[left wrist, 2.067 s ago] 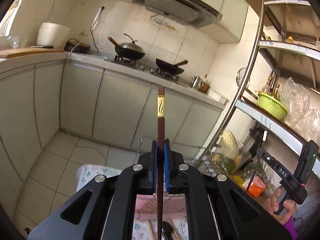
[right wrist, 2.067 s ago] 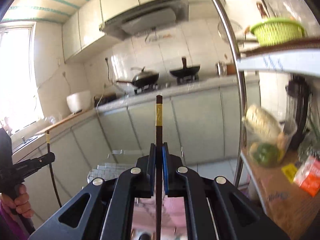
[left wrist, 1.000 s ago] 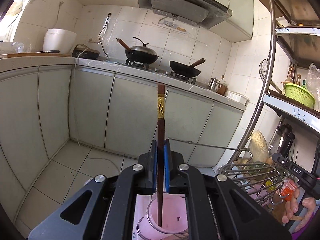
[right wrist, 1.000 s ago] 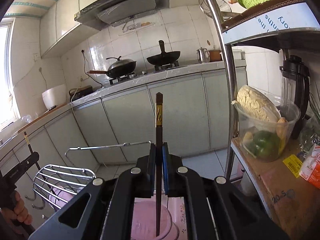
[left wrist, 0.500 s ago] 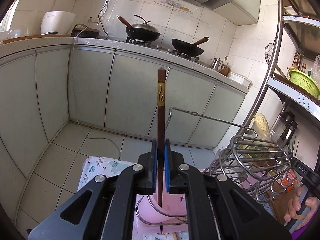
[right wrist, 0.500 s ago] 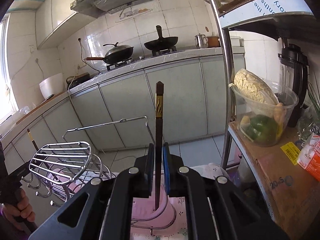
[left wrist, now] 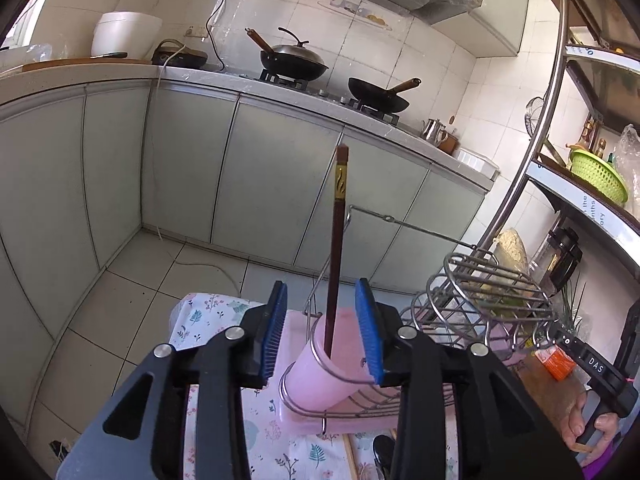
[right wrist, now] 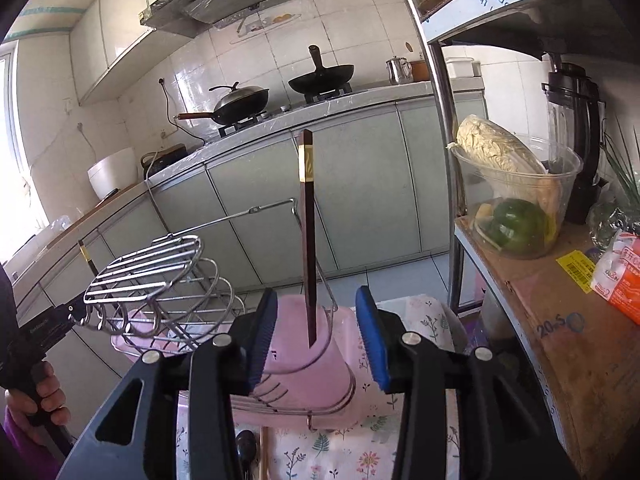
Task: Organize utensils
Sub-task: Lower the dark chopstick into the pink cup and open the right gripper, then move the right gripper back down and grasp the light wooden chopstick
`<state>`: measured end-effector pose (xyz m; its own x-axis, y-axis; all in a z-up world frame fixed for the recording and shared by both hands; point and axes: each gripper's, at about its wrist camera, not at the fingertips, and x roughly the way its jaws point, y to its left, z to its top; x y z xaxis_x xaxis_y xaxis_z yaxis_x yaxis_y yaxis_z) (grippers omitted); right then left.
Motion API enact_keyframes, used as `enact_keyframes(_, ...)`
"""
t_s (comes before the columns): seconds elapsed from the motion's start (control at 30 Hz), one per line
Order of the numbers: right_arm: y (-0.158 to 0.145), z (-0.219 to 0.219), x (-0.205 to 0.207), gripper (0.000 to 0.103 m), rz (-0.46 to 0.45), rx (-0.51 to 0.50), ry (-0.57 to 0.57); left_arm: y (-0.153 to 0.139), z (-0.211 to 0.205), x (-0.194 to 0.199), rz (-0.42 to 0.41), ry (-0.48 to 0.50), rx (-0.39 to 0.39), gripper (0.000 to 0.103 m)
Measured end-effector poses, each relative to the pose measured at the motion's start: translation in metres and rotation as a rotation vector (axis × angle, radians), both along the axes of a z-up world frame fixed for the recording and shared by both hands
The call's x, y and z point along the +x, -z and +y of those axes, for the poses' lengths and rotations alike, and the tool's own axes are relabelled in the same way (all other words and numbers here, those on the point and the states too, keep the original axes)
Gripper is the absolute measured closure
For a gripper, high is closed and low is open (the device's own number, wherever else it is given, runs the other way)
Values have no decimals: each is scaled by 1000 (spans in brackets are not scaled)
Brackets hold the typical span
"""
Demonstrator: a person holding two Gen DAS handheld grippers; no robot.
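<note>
A: Left gripper [left wrist: 323,330]?
B: Jaws just opened, blue pads clear of the dark chopstick [left wrist: 335,256] standing between them, tip inside the pink cup [left wrist: 316,376] in the wire rack [left wrist: 480,300]

A: Right gripper [right wrist: 316,330]?
B: Likewise just parted; its chopstick [right wrist: 308,240] stands free in a pink cup [right wrist: 296,344], untouched

A: Location?
B: Rack on a pink tray [right wrist: 352,404], at the far edge of the floral-clothed table [left wrist: 208,320]

Chopstick [left wrist: 335,256] upright in cup [left wrist: 320,376]; cup inside wire rack [left wrist: 476,300]
</note>
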<state>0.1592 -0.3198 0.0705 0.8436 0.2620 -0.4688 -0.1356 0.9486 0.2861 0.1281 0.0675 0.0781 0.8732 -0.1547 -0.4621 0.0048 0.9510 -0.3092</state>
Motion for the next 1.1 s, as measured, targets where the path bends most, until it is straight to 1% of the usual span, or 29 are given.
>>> enact_keyframes(0.1, 10, -3, -17, 63, 38, 18, 1, 6, -3, -16, 22, 17, 22, 68)
enact_keyframes(0.17, 22, -2, -25, 63, 97, 29, -16, 13, -7, -25, 51, 31, 25, 68)
enact_keyframes(0.23, 33, 1, -28, 63, 158, 30, -35, 22, -9, -32, 88, 51, 6, 68)
enact_keyframes(0.33, 53, 8, -31, 69, 248, 30, -83, 40, -14, -38, 160, 95, -19, 68)
enact_keyframes(0.4, 66, 14, -33, 74, 301, 27, -115, 54, -21, -42, 205, 122, -8, 68)
enact_keyframes(0.43, 73, 17, -34, 78, 329, 29, -130, 60, -22, -43, 222, 127, -1, 68)
enact_keyframes(0.47, 80, 20, -33, 87, 360, 30, -149, 66, -24, -44, 246, 135, 2, 68)
enact_keyframes(0.5, 87, 25, -34, 89, 392, 31, -172, 71, -26, -44, 268, 143, -1, 72)
enact_keyframes(0.53, 92, 30, -34, 89, 412, 32, -188, 77, -27, -43, 292, 153, -7, 79)
enact_keyframes(0.6, 103, 40, -38, 90, 451, 39, -226, 89, -31, -42, 350, 167, -28, 85)
enact_keyframes(0.63, 108, 45, -39, 90, 472, 47, -245, 94, -33, -41, 370, 171, -36, 86)
enact_keyframes(0.77, 122, 65, -40, 90, 522, 37, -285, 108, -45, -34, 452, 215, -68, 87)
enact_keyframes(0.83, 127, 71, -36, 90, 542, 28, -292, 113, -53, -28, 481, 236, -56, 87)
enact_keyframes(0.97, 140, 77, -27, 90, 596, 52, -294, 123, -72, -12, 541, 261, -29, 87)
enact_keyframes(1.1, 148, 81, -19, 90, 631, 77, -304, 138, -88, 7, 608, 246, 17, 87)
